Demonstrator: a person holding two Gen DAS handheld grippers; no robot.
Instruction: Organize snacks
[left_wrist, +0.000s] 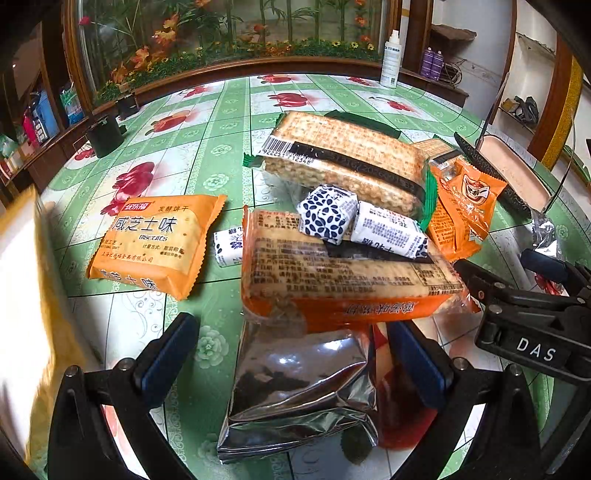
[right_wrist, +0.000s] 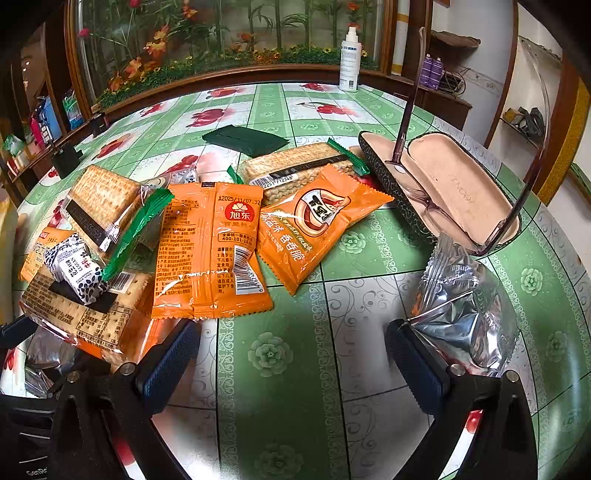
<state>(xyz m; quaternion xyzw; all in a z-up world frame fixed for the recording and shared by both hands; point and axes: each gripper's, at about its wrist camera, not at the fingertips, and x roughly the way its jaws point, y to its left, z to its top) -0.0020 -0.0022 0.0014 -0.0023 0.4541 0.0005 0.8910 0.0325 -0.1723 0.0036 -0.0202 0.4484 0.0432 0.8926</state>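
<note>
A foil packet (left_wrist: 299, 391) lies between the wide-open, empty left gripper (left_wrist: 291, 365), seemingly next to be grasped once the jaws close, while the right gripper (right_wrist: 291, 365), also spread and empty, hovers just right of it, crackers (left_wrist: 347, 273) overlapping the packet's far edge.
</note>
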